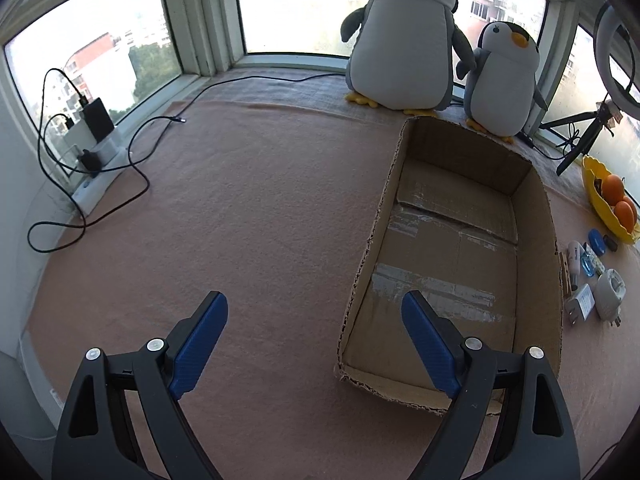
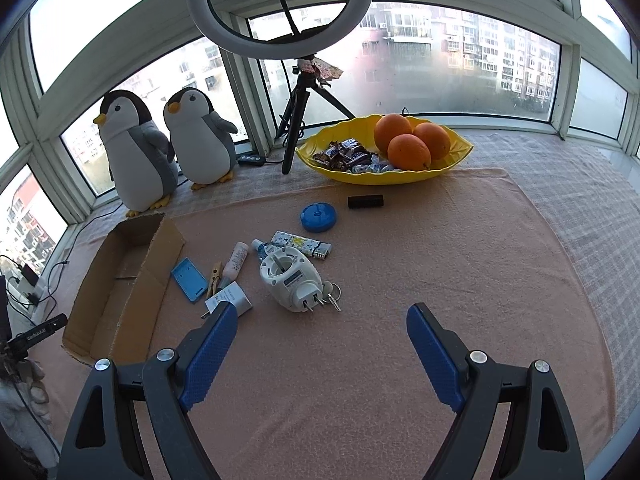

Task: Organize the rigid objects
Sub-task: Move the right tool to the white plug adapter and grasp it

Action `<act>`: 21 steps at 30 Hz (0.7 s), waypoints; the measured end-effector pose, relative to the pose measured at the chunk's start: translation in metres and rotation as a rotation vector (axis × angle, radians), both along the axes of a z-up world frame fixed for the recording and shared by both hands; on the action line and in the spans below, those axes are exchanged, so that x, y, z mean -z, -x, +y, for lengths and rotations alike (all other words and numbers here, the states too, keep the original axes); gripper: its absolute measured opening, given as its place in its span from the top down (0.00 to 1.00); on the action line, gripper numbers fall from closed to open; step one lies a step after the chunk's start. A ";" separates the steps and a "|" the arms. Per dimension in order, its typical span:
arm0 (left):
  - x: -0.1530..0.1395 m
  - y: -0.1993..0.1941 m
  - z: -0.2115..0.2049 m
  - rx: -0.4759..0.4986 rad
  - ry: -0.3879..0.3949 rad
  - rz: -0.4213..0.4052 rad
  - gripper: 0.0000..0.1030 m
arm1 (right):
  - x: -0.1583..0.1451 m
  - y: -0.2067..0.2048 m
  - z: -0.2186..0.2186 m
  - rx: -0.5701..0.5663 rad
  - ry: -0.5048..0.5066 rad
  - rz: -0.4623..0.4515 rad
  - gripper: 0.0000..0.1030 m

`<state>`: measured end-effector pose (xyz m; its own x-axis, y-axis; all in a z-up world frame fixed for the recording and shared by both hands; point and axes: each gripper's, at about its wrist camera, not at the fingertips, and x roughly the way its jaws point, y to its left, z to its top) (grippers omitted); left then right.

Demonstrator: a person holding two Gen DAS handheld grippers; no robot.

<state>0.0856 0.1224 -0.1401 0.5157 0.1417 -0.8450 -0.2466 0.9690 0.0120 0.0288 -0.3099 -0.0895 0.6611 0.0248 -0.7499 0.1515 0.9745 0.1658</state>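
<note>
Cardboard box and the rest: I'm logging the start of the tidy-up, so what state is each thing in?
Cardboard box: open, empty.
Left gripper: open, holding nothing.
Right gripper: open, holding nothing.
White plug adapter: lying on the cloth, prongs toward the camera.
Blue round case: shut, flat.
Yellow bowl: holds three oranges and sweets.

We log the setting as a home, a bay-window ledge in a high-rise flat. Evidence: windows on three sides facing apartment blocks; a pink blanket over the ledge; two plush penguins; a yellow fruit bowl with oranges and sweets; a ring light on a tripod; chargers by the glass.
</note>
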 end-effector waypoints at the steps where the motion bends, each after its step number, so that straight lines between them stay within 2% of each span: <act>1: 0.003 -0.002 0.000 0.002 -0.001 0.006 0.14 | 0.002 0.000 -0.002 0.006 -0.007 0.008 0.19; 7: 0.018 -0.011 0.001 0.001 0.003 0.047 0.21 | 0.013 -0.006 -0.006 0.018 -0.024 0.048 0.19; 13: 0.029 -0.014 -0.001 0.013 -0.001 0.068 0.26 | 0.017 -0.014 -0.004 -0.009 -0.018 0.047 0.19; 21: 0.041 -0.017 -0.004 0.028 -0.015 0.094 0.35 | 0.023 -0.045 0.001 -0.071 -0.016 0.072 0.19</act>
